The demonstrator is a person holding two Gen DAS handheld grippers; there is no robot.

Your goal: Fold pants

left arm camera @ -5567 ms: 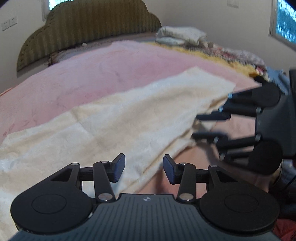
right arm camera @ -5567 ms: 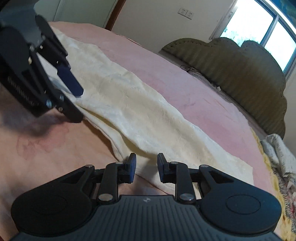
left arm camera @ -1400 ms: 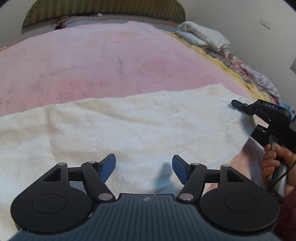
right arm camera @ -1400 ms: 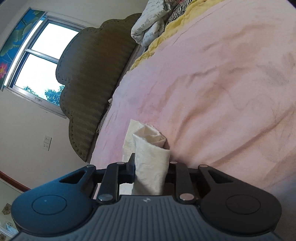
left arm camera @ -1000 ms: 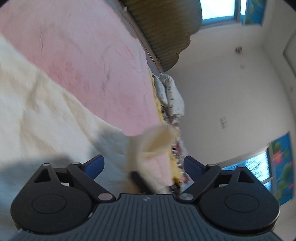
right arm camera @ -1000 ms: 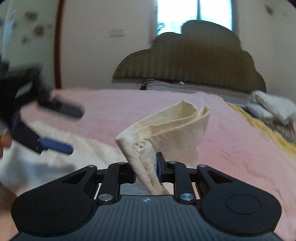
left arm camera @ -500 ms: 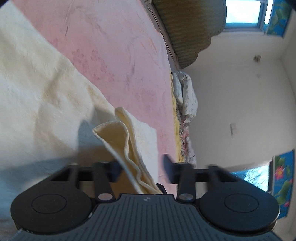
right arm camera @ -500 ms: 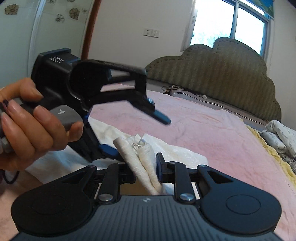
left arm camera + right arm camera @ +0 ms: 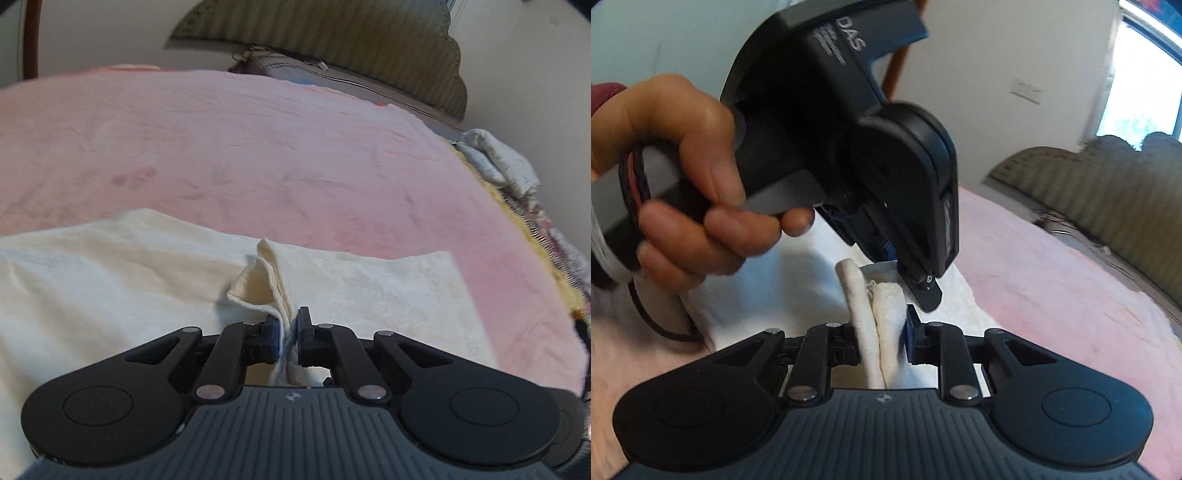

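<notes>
The cream pants (image 9: 122, 266) lie across the pink bedspread (image 9: 258, 147). My left gripper (image 9: 287, 338) is shut on a bunched fold of the pants hem (image 9: 264, 280), which stands up between its fingers. My right gripper (image 9: 881, 341) is shut on the same thick cream fold (image 9: 875, 314). In the right wrist view the left gripper (image 9: 918, 291) hangs just above and in front, held by a hand (image 9: 690, 177), its tips down on the fold.
A green padded headboard (image 9: 332, 40) stands at the far end of the bed. Folded white bedding (image 9: 498, 162) and a yellow patterned blanket (image 9: 546, 236) lie along the right edge. A window (image 9: 1141, 77) is at the right.
My left gripper has closed onto the raised fold that my right gripper holds. The two grippers have come close together over the pants.
</notes>
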